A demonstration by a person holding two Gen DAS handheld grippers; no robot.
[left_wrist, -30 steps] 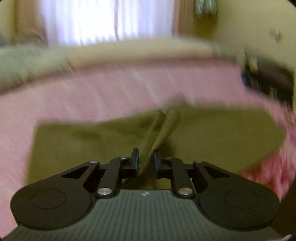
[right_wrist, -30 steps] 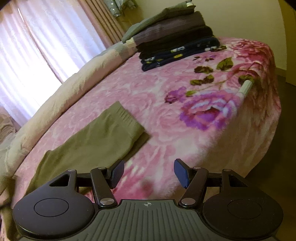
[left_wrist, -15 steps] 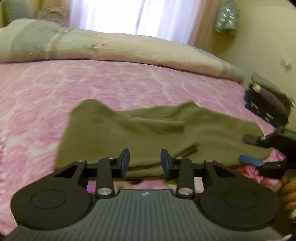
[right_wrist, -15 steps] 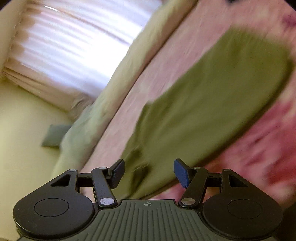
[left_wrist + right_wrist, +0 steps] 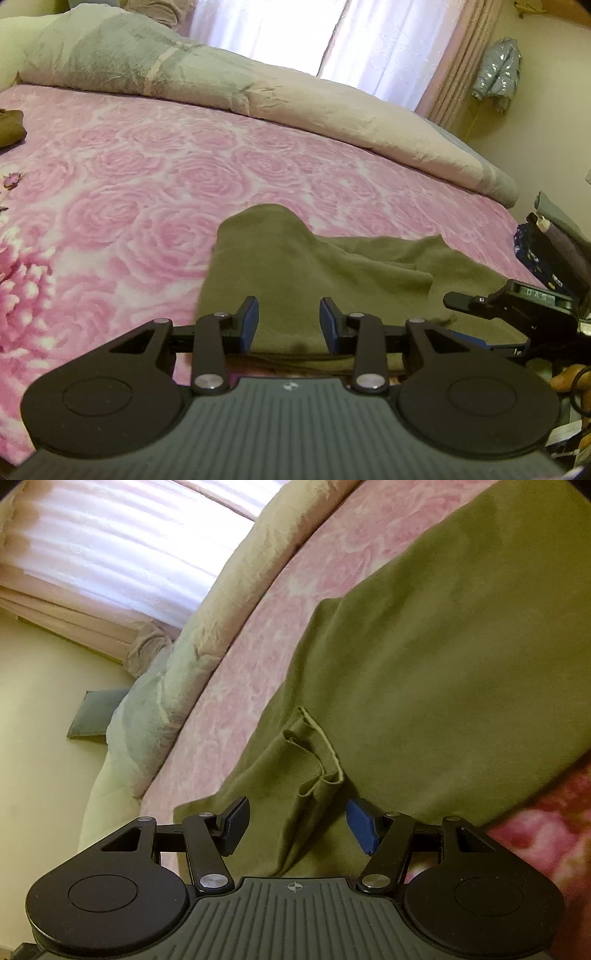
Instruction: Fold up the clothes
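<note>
Your olive-green garment (image 5: 354, 280) lies on the pink rose bedspread (image 5: 147, 177), near the front edge of the bed. It's a plain, soft knit, partly folded: one layer doubled over w/ a humped corner at the far left and a loose crease across the top. In the right wrist view a hemmed edge (image 5: 325, 753) bunches up in small pleats just ahead of the claw.

Your left gripper (image 5: 289, 320) is released, jaws apart, cloth behind them but nothing pinched. A sec ago it was clenched on a raised fold of the garment; that fold is now dropped flat. Your right gripper (image 5: 295, 821) has jaws closing, w/ the bunched hem between them, pads not yet pressing. A sec ago it faced the stack of folded clothes (image 5: 554, 251) at the far end of the bed; now it faces the garment and the beige duvet (image 5: 229, 602).

Long axis of the garment runs left-right along the bed's front edge in the left wrist view, humped corner to the left.
</note>
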